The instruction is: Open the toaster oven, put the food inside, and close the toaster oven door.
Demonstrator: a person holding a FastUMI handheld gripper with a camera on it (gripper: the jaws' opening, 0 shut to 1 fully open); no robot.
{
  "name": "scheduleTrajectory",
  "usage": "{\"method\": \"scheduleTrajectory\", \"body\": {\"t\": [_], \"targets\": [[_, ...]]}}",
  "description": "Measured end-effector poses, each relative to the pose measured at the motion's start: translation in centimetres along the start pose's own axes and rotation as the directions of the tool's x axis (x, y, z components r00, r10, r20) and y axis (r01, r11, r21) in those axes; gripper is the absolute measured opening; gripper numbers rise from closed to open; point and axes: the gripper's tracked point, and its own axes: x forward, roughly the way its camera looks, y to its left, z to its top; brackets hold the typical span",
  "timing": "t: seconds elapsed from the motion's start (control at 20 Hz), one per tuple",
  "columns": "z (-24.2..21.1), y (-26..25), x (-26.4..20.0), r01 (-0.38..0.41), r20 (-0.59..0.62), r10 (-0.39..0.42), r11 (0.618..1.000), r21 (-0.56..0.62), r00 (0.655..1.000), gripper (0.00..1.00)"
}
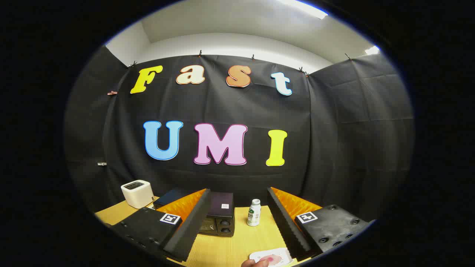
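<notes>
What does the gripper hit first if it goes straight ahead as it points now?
Likely nothing soon. The gripper, fingers open, aims between the toaster oven and the small bottle, above the table. The gap looks free to the black cloth wall; depth is unclear.

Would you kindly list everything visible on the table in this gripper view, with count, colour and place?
Wooden table: one, light yellow-brown, under everything.
Dark toaster oven: one, black with two round knobs, door shut, beyond the fingers, partly behind the left one.
White boxy toaster: one, cream-white, far left of the oven.
Small white bottle: one, white, upright, right of the oven, between the fingers' lines.
White plate with pink food: one, near the right finger.
Person's fingertip: one, at the plate's near edge.
Gripper: one, fingers wide apart, holding nothing.
</notes>
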Motion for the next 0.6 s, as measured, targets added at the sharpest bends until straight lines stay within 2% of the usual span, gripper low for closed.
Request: {"method": "scheduleTrajectory", "body": {"t": [0.6], "targets": [[-0.4,-0.23,-0.16,0.005,-0.017,-0.005,1.0,0.004,1.0,0.97]]}}
